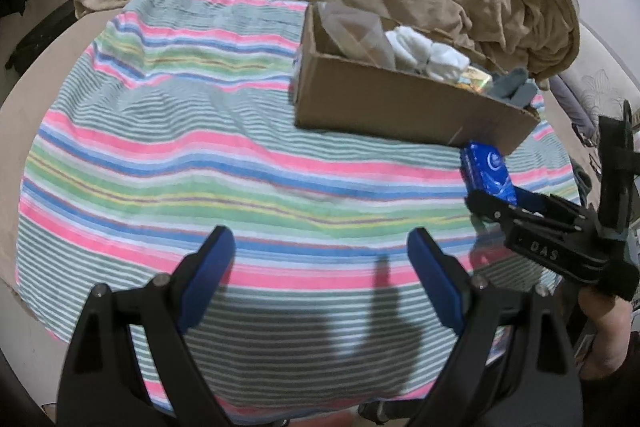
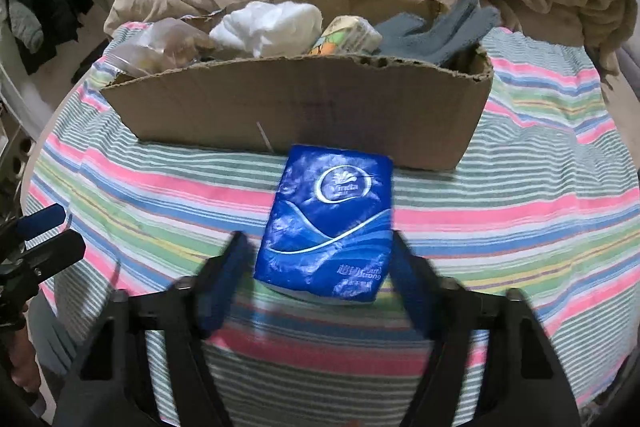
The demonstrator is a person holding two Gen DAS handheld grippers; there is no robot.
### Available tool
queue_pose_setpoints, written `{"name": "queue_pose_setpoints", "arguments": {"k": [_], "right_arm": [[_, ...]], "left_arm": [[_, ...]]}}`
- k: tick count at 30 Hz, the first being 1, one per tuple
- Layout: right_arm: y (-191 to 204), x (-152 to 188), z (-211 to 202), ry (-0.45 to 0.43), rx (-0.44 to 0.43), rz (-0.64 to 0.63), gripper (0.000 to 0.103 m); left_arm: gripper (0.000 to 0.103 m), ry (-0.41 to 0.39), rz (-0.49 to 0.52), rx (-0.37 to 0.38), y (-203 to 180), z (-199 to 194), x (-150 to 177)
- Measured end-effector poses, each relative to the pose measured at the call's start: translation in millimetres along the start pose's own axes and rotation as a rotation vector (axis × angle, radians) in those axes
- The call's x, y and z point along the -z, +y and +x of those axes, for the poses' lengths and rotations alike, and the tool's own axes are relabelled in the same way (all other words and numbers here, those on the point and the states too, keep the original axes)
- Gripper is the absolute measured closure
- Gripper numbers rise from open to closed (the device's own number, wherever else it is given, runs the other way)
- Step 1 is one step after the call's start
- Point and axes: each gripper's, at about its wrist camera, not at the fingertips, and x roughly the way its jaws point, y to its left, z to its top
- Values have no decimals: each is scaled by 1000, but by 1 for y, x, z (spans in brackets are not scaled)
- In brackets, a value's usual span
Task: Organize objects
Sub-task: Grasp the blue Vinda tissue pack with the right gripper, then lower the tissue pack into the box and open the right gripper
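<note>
Tissue pack [image 2: 326,223] sits between the right gripper [image 2: 320,259]'s open fingers, not yet clamped; next, closing and lifting into the cardboard box [image 2: 296,111]. Left gripper [image 1: 322,251] hangs open, empty.

Your left gripper [image 1: 322,259] hangs over the striped cloth [image 1: 200,155] with its jaws wide apart and nothing between them. Ahead to the right sits the cardboard box [image 1: 400,103] — white cloth, a grey glove and a clear bag inside. Your right gripper [image 1: 500,203] reaches the blue tissue pack [image 1: 486,171] just beside the box.
</note>
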Motion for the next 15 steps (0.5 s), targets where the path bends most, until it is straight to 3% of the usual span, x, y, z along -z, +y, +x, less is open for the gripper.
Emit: {"name": "queue_pose_setpoints", "arguments": {"k": [6, 15], "right_arm": [[-8, 3, -18, -21, -24, -4, 46], [-11, -17, -74, -134, -45, -2, 46]], "left_arm": [[13, -36, 5, 8, -8, -16, -6], [13, -105, 39, 34, -25, -42, -32]]}}
